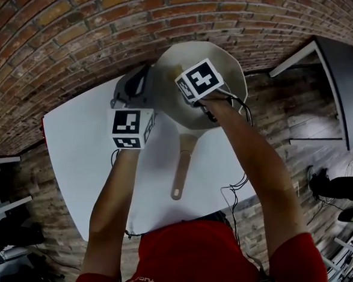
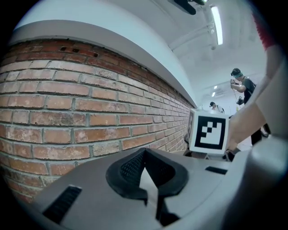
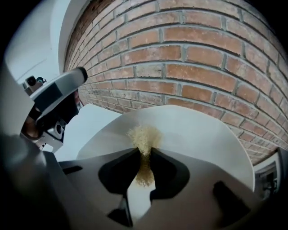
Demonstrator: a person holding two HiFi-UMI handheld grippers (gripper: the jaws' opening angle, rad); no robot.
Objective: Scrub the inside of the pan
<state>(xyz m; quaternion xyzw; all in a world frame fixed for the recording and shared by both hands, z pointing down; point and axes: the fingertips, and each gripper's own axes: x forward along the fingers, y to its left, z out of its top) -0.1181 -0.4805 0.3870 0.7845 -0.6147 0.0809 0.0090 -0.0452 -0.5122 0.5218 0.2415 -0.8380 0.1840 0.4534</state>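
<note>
A beige pan (image 1: 224, 59) sits at the far side of the white table (image 1: 79, 155), its handle (image 1: 182, 168) pointing back at me. My right gripper (image 1: 178, 75) reaches into the pan. In the right gripper view, that gripper (image 3: 145, 150) is shut on a tan scrub pad (image 3: 143, 134), and the pad is pressed against the pan's inside (image 3: 202, 139). My left gripper (image 1: 143, 76) hovers by the pan's left rim, pointing at the brick wall. Its jaws (image 2: 144, 152) meet at the tips with nothing visible between them. From the right gripper view, the left gripper (image 3: 67, 90) stands left of the pan.
A brick wall (image 1: 82, 28) runs close behind the table's far edge. A dark table (image 1: 344, 65) stands off to the right on the brick floor. Cables hang off the table's right side (image 1: 237, 184). People (image 2: 240, 85) stand far off in the room.
</note>
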